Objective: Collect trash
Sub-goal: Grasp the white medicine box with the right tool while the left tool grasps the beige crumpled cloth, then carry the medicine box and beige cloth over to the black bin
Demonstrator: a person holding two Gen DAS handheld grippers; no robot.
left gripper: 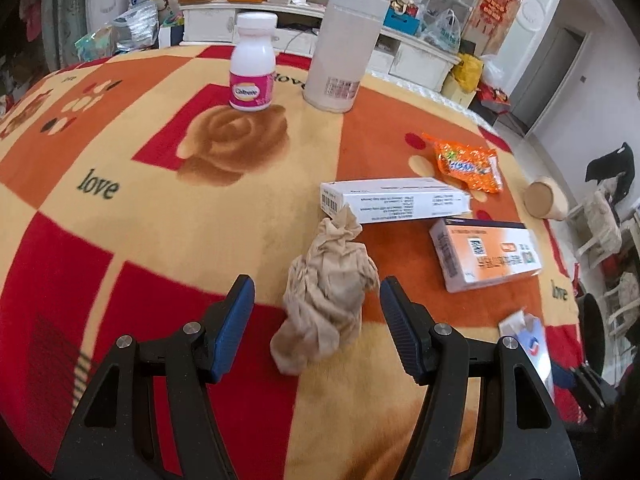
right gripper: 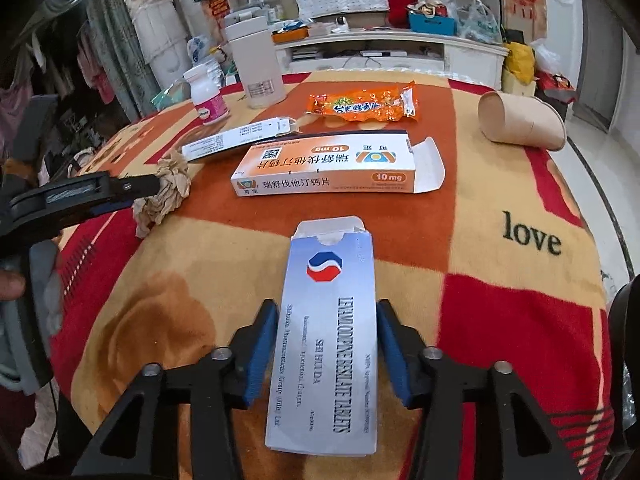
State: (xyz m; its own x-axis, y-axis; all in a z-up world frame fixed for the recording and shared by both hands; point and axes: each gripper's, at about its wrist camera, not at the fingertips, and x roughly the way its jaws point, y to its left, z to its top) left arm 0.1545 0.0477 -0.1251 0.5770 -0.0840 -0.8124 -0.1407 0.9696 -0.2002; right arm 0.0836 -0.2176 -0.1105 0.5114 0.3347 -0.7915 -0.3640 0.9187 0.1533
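- Left tongs [left gripper: 317,300]: spread wide, straddling the crumpled tan paper wad [left gripper: 326,292]; neither blue pad touches it. Wad lies on the blanket-covered bench [left gripper: 120,152], its far end against the white carton [left gripper: 394,199].
- Right tongs [right gripper: 327,344]: clamped on the silver-blue tablet box [right gripper: 326,336], blue pads against both long sides. Box points away from the camera, far-end flap open.
- Orange 10 mg carton [right gripper: 324,168]: flat on the bench beyond the silver box, right end flap open. White carton just behind it to the left.
- Orange snack wrapper [right gripper: 362,107]: farther back, apart from the cartons.
- Brown paper cup [right gripper: 520,122]: on its side near the bench's right edge.
- Upright at the back: white pill bottle with pink label [left gripper: 253,63] and tall beige cylinder [left gripper: 344,44], near each other, not touching.
- In the right wrist view the left tongs come in from the left at the wad.
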